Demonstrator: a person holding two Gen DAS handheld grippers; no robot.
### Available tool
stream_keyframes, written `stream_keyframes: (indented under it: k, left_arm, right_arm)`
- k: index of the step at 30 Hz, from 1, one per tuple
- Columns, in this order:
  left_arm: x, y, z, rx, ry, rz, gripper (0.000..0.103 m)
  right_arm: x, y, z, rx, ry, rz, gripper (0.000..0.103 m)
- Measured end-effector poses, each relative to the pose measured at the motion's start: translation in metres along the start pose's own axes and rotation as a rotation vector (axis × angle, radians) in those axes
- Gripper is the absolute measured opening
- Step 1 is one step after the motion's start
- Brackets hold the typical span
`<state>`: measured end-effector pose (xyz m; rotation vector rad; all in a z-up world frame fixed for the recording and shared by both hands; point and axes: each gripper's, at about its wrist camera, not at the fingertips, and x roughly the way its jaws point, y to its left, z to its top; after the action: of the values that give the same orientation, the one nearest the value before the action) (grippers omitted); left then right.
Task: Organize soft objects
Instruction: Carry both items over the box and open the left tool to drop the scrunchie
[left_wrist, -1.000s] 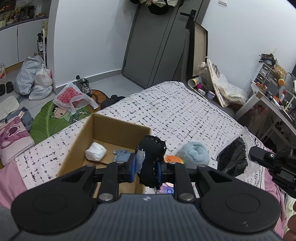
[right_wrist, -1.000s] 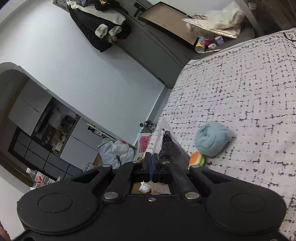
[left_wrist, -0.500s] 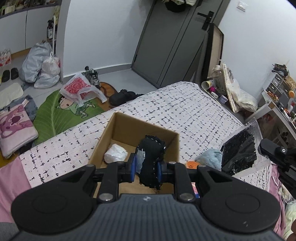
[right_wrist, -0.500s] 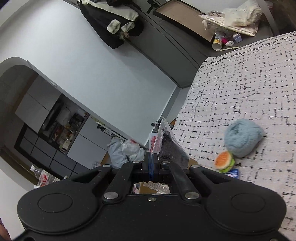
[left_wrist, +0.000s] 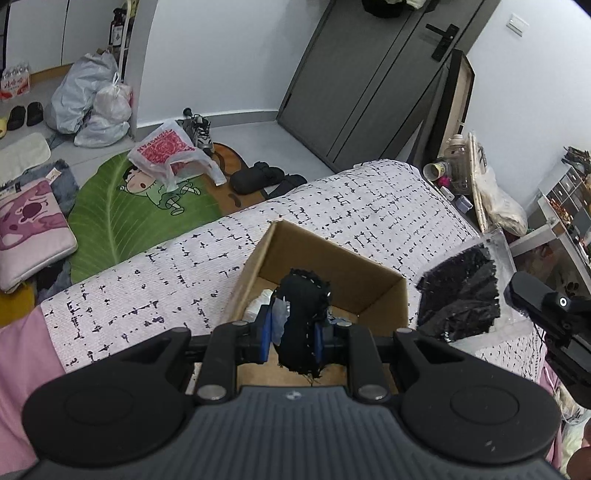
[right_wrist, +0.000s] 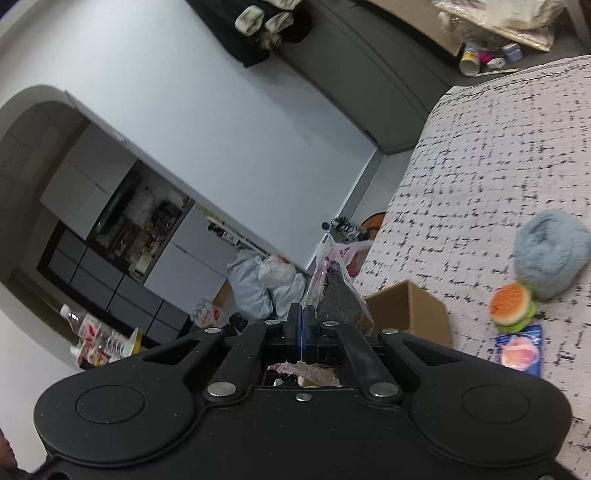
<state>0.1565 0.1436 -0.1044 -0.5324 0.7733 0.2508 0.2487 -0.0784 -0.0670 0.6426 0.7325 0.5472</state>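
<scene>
Box (left_wrist: 325, 266) sits open on the bed (left_wrist: 184, 273), and that's our landmark! Left hand-held gripper (left_wrist: 295, 330) hangs over the box's near side, pads pinching a black cloth (left_wrist: 303, 317). Inside the box, something white (left_wrist: 258, 304) peeks out behind the left pad. Just right of the box, the right hand-held gripper (right_wrist: 302, 332) has its pads pressed together on the edge of a clear bag (left_wrist: 465, 291) of dark fabric. Further right of the box on the bed: a blue fluffy ball (right_wrist: 552, 256), a burger toy (right_wrist: 511, 308) touching it, a blue packet (right_wrist: 521, 349) beside that.
</scene>
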Motion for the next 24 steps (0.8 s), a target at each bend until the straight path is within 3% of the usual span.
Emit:
stream_keyframes:
  k: [11,21,22,24]
  left_arm:
    - [0.024,0.007,0.004,0.003,0.063,-0.053,0.023]
    - [0.025,0.010,0.008,0.006,0.061,-0.026,0.029]
    - [0.024,0.010,0.009,0.006,0.060,-0.025,0.029]
    - [0.022,0.011,0.010,0.009,0.057,-0.015,0.030]
  right_arm:
    - [0.023,0.010,-0.010,-0.020,0.051,-0.031,0.000]
    - [0.036,0.008,-0.012,-0.023,0.059,-0.049,0.000]
    - [0.037,0.008,-0.012,-0.023,0.056,-0.043,0.001]
    - [0.039,0.008,-0.011,-0.012,0.060,-0.055,0.016]
